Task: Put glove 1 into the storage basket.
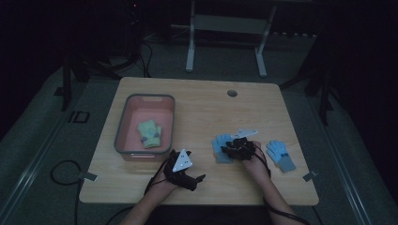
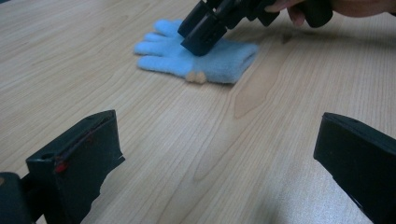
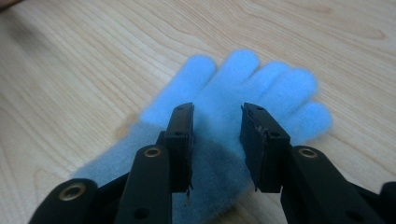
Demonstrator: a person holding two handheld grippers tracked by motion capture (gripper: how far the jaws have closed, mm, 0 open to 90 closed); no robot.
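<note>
On the table, near the front: a light blue glove (image 3: pixel 233 107) lies flat on the wood, with its fingers pointing away from the person.
Right gripper (image 1: pixel 230 149): it sits right over the middle of the glove, with its two jaws set a little apart and blue wool showing between them. They are not pinching yet, so the glove is not held.
How to grab it well: push the tips down into the soft wool first, then squeeze, so a good fold of glove gets caught and not just fuzz. Lift slowly and straight up.
What could go wrong: a pinch that is too shallow may let the glove slip out.
Left gripper (image 1: pixel 196 180): it waits on the bare wood near the front edge, jaws wide apart, holding nothing.
Other glove (image 1: pixel 281 154): a second blue one lies off to the right, well apart.
Bin (image 1: pixel 123 123): a pink bin at the left has a yellow-green glove (image 1: pixel 150 133) in it, so that is likely where this one goes.
</note>
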